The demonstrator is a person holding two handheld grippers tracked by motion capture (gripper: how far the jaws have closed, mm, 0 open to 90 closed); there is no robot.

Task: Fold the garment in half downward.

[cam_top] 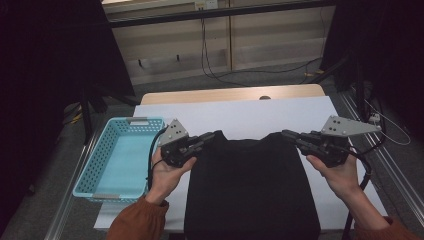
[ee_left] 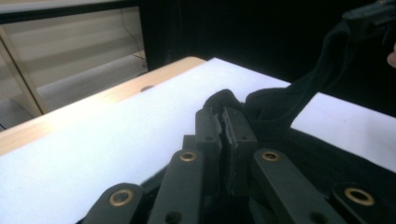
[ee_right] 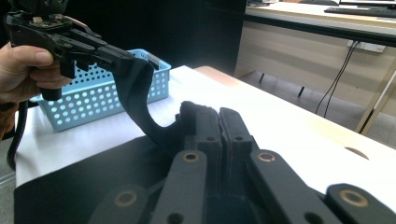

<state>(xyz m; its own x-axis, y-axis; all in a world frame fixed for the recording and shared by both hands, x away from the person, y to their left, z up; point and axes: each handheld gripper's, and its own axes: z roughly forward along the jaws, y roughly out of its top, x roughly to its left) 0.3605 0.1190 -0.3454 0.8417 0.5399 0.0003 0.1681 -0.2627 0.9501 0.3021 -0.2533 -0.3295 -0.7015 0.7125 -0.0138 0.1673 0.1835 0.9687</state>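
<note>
Black left gripper with brass-ringed screws; rust-orange sleeve.

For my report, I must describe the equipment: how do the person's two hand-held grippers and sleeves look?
Both the left hand-held gripper and the right hand-held gripper are black, with linked jaw arms carrying brass-coloured rivets. Each has a grey three-cornered plate with small holes on top and a trailing black cable. The sleeves are rust-orange.

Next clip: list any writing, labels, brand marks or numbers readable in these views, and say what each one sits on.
None: no readable text in any view.
black garment: plain, no tag or print visible.
blue basket: no label visible.
left gripper and right gripper: grey plates with holes, no markings legible.
Wall fitting at the top of the high view: too small and blurred to read.
</note>
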